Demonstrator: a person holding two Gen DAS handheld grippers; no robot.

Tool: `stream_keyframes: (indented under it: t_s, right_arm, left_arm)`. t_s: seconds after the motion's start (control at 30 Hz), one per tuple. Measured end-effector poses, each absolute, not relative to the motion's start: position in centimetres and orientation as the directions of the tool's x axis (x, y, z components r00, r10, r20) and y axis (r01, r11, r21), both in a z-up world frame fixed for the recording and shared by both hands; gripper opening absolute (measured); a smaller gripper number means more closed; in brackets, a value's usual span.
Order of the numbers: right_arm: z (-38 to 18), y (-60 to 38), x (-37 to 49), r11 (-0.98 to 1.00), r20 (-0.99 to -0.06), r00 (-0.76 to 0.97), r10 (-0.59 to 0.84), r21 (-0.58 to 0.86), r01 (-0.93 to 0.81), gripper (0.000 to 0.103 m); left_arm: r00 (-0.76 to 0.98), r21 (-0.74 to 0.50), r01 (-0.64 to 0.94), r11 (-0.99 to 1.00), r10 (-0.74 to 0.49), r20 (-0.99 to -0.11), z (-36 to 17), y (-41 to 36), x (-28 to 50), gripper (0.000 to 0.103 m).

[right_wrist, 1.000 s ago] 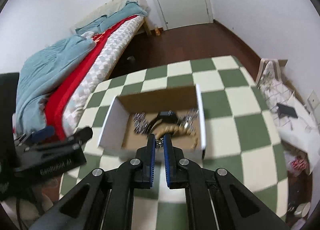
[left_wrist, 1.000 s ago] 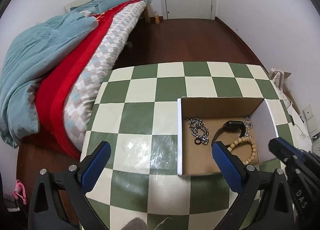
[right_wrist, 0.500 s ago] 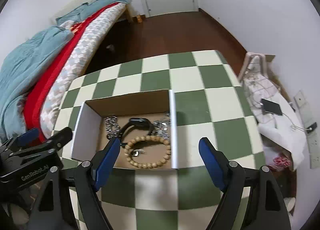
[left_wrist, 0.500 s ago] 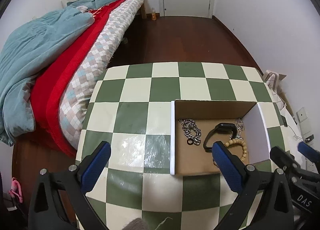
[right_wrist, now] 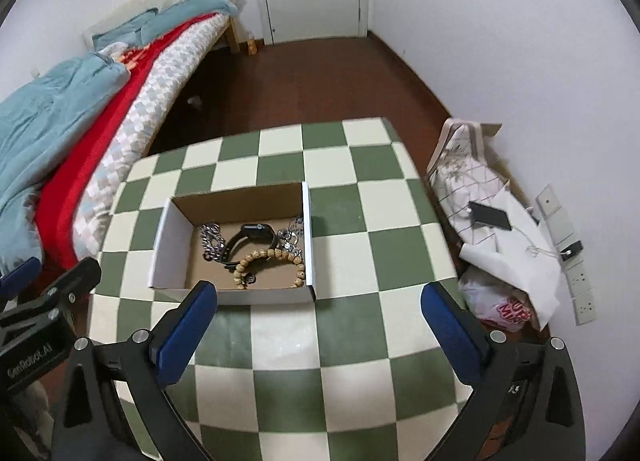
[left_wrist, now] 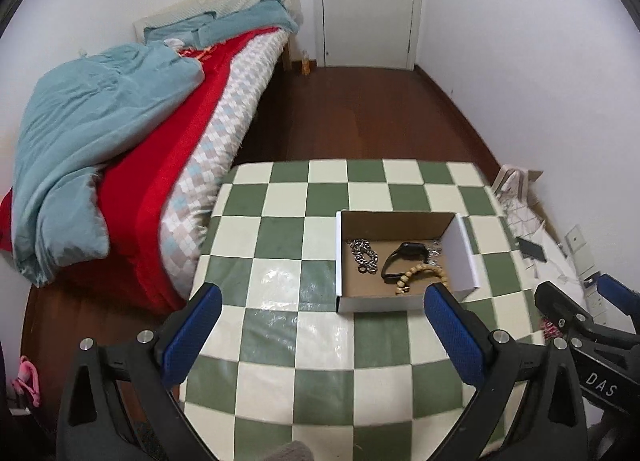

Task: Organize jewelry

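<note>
Green and cream squares covered the table, which stood in a bedroom with a dark wooden floor. On this table stood an open cardboard box with white outer walls, and all the jewelry lay inside it on the brown bottom. A silver chain lay at the left part of the box. Just beside it, in the middle, lay a black watch with its strap curved. A bracelet of wooden beads lay in front of the watch, touching it or almost touching; I could not tell which. Some more silver pieces lay in the far right corner, against the wall of the box, too small to be named.

Both grippers hung above the near part of the table, apart from the box. The left gripper had its blue-padded fingers spread wide and held nothing between them. The right gripper was spread wide in the same way and also held nothing. In the left wrist view the right one showed at the right edge, and in the right wrist view the left one showed at the left edge.

Further out, a bed with a red blanket and a light blue duvet stood to the left of the table. A white door was in the far wall. To the right of the table, near the wall, lay a phone on white cloth.
</note>
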State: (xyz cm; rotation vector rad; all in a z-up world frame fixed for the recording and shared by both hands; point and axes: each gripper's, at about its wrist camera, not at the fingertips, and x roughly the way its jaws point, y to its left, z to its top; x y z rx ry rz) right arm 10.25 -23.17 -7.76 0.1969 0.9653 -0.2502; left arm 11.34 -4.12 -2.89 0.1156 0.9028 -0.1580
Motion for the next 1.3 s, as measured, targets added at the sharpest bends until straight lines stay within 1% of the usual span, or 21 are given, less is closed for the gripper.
stream_keyframes:
  t_s: [0.3,0.43,0.57,0.93,1.1,1.3]
  right_arm:
    - [0.0,-21.3,2.7,0.953,-0.752,0.631,-0.188,0.016,0.303,0.103]
    - [3.0,-20.8,-0.9,0.949,-0.719,0.658,-0.224,-0.007,0.315,0.103]
    - [4.8,-20.2,-3.4,0.951,-0.708,0.669,-0.226,-0.012,0.309,0.103]
    - [8.0,-18.4,-8.6,0.957,-0.684,0.700,-0.205,0.009,0.289,0.103]
    - [8.3,-18.1,-9.5,0.961,-0.693,0.697,-0.185,0.022,0.277,0.103]
    - [8.6,-18.5,-9.4,0.958,-0.697,0.689,-0.201,0.008,0.288,0.103]
  left_arm:
    - [0.674,0.011,0.191,0.981,-0.123,-0.728,3.4,-2.0,5.3,0.103]
    - [0.688,0.008,0.201,0.980,-0.135,-0.713,5.3,-1.4,3.0,0.103]
    - [0.690,0.003,0.213,0.977,-0.148,-0.709,6.4,-0.9,0.9,0.103]
    - [0.674,-0.019,0.237,0.971,-0.178,-0.717,7.5,-0.4,-2.9,0.103]
    - [0.669,-0.023,0.238,0.971,-0.181,-0.721,7.7,-0.4,-3.3,0.103]
    - [0.685,-0.008,0.215,0.977,-0.156,-0.712,8.2,-0.8,-2.2,0.103]
